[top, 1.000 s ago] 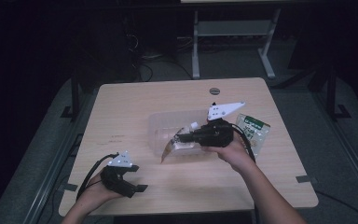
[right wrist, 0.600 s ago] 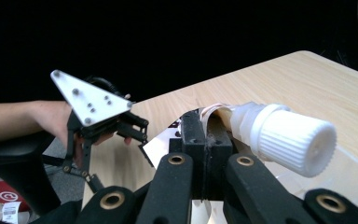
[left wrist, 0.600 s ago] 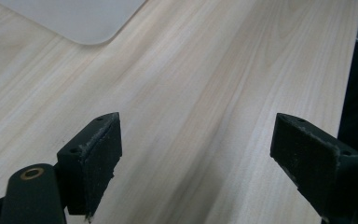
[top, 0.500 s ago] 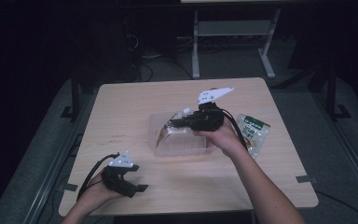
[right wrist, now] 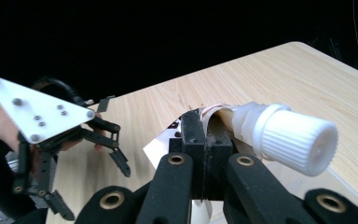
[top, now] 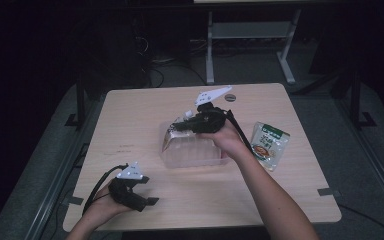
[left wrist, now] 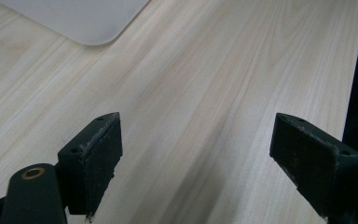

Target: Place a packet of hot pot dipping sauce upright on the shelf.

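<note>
My right gripper (top: pixel 178 126) hangs over the far edge of a clear plastic bin (top: pixel 195 154) in the middle of the table. Its jaws are shut on a spouted pouch (top: pixel 172 134). In the right gripper view the pads (right wrist: pixel 192 135) pinch the pouch's crumpled top, and its white ribbed screw cap (right wrist: pixel 294 140) sticks out to the right. My left gripper (top: pixel 149 200) rests on the table near the front left corner. It stands open, with bare wood (left wrist: pixel 214 70) between its jaws (left wrist: pixel 198 154). It is also visible beyond the pouch (right wrist: pixel 92 185).
A green snack packet (top: pixel 269 145) lies flat to the right of the bin. A small dark disc (top: pixel 230 97) sits near the table's far edge. One corner of the bin (left wrist: pixel 84 18) lies ahead of the left gripper. Dark floor and a metal frame (top: pixel 250 35) surround the table.
My right gripper has carried the pouch away from the person and slightly left, from the bin's near right side to over its far edge. The left gripper has stayed put.
</note>
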A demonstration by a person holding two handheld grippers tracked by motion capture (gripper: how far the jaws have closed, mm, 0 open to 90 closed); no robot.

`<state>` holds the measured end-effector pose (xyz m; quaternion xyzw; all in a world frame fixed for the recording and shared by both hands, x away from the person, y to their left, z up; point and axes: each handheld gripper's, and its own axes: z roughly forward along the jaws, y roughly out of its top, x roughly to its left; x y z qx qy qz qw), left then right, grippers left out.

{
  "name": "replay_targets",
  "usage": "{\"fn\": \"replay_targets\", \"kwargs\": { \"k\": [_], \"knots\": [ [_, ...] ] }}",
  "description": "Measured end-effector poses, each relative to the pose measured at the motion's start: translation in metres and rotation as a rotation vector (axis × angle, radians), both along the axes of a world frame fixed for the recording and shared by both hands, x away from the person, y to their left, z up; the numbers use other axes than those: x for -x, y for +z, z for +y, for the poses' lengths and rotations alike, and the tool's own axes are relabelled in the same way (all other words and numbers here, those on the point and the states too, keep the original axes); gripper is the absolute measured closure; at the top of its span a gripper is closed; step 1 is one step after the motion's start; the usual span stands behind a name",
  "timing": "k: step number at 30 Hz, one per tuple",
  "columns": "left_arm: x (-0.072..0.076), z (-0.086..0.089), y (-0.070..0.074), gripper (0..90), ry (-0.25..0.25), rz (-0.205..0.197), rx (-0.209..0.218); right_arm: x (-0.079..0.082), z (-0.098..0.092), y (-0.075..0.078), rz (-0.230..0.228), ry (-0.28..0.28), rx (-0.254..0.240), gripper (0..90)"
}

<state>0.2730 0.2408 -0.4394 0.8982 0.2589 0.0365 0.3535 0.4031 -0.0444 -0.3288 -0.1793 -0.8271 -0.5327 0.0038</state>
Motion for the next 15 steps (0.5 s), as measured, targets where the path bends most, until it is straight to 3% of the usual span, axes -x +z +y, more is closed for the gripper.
{"fn": "replay_targets", "kwargs": {
  "k": [7, 15],
  "knots": [
    [-0.0001, 0.0007, 0.0, 16.5, -0.002, 0.0, -0.006, -0.0089, 0.0122, -0.0092, 0.024, -0.006, 0.01, 89.7],
    [-0.0003, 0.0008, -0.0005, 16.5, -0.001, 0.001, -0.005, -0.0095, 0.0071, -0.0066, 0.017, -0.008, -0.003, 89.7]
  ]
}}
